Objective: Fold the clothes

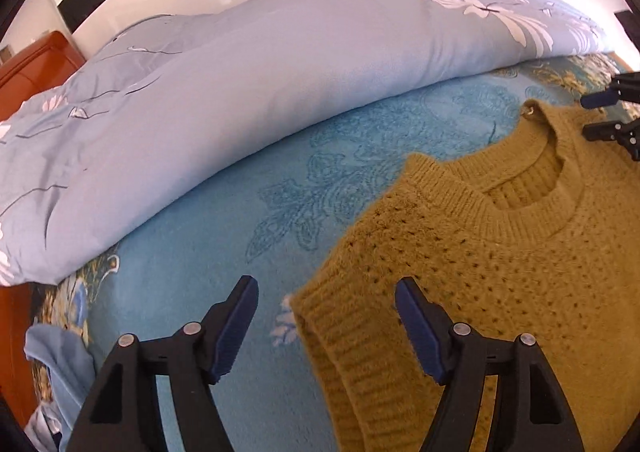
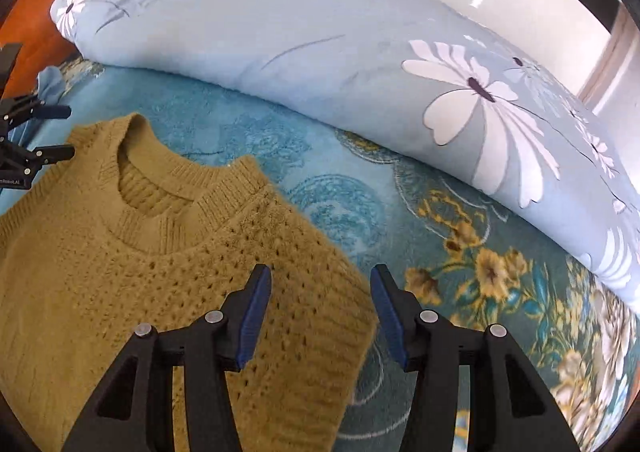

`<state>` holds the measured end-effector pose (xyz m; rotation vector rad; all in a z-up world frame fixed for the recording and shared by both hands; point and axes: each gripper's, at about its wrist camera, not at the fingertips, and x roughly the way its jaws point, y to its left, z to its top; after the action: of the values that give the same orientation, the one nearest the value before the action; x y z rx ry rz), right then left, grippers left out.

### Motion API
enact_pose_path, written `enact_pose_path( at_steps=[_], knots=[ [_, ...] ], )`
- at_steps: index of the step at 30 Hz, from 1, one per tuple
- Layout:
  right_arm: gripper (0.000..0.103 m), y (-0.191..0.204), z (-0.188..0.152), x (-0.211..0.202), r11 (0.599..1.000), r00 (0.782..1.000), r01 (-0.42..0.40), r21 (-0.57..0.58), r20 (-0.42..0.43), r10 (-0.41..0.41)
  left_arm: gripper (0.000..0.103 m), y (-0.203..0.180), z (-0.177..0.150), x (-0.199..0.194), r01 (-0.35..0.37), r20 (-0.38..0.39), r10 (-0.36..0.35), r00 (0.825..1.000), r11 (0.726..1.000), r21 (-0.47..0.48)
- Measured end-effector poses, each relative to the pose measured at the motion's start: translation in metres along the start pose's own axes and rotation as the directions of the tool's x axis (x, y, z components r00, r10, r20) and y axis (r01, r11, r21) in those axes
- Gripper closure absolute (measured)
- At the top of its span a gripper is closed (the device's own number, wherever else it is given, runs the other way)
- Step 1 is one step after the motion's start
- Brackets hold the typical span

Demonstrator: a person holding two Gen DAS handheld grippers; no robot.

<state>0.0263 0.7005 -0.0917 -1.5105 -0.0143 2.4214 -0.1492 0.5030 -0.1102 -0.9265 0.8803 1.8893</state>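
Note:
A mustard-yellow knitted sleeveless sweater (image 1: 500, 252) lies flat on the blue bed, collar toward the duvet; it also shows in the right wrist view (image 2: 132, 268). My left gripper (image 1: 326, 320) is open and empty, hovering over the sweater's left armhole edge. My right gripper (image 2: 320, 312) is open and empty over the sweater's right armhole edge. Each gripper also shows in the other's view, the right gripper (image 1: 600, 114) and the left gripper (image 2: 60, 132), both open beside the shoulders.
A rolled light-blue floral duvet (image 1: 240, 100) lies along the far side of the bed, also in the right wrist view (image 2: 320, 52). The teal floral bedsheet (image 2: 460, 244) surrounds the sweater. A light-blue cloth (image 1: 60, 364) lies at the left edge. An orange wooden headboard (image 1: 36, 64) stands beyond.

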Motion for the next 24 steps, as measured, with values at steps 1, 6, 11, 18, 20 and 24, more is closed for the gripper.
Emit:
enact_pose_path(
  at_steps=[1,6,11,18,20,24],
  knots=[
    [0.050,0.001,0.003,0.006,1.000,1.000,0.009,-0.029,-0.005,-0.009,0.029,-0.002,0.003,0.008,-0.008,-0.005,0.008,1.000,1.000,0.020],
    [0.050,-0.008,0.009,0.016,0.996,0.998,-0.059,-0.068,-0.025,0.057,0.028,0.015,0.009,0.020,0.105,-0.027,-0.106,0.994,0.994,-0.030],
    [0.052,-0.025,0.005,0.019,0.990,0.990,-0.134,0.036,-0.040,0.135,0.060,0.020,0.004,0.018,0.212,-0.009,-0.213,0.977,0.975,-0.060],
    [0.092,-0.011,0.001,0.000,0.994,0.994,-0.104,0.031,-0.027,0.104,0.091,0.011,0.003,-0.009,0.199,0.074,-0.196,0.978,0.979,-0.036],
    [0.093,-0.009,-0.002,-0.018,0.996,0.997,-0.081,0.031,0.011,0.080,0.091,0.017,0.003,-0.028,0.204,0.120,-0.195,0.973,0.977,-0.063],
    [0.093,-0.009,-0.008,-0.078,0.998,0.989,-0.052,0.039,0.142,0.046,0.091,0.018,0.000,-0.083,0.210,0.201,-0.194,0.960,0.976,-0.060]
  ],
)
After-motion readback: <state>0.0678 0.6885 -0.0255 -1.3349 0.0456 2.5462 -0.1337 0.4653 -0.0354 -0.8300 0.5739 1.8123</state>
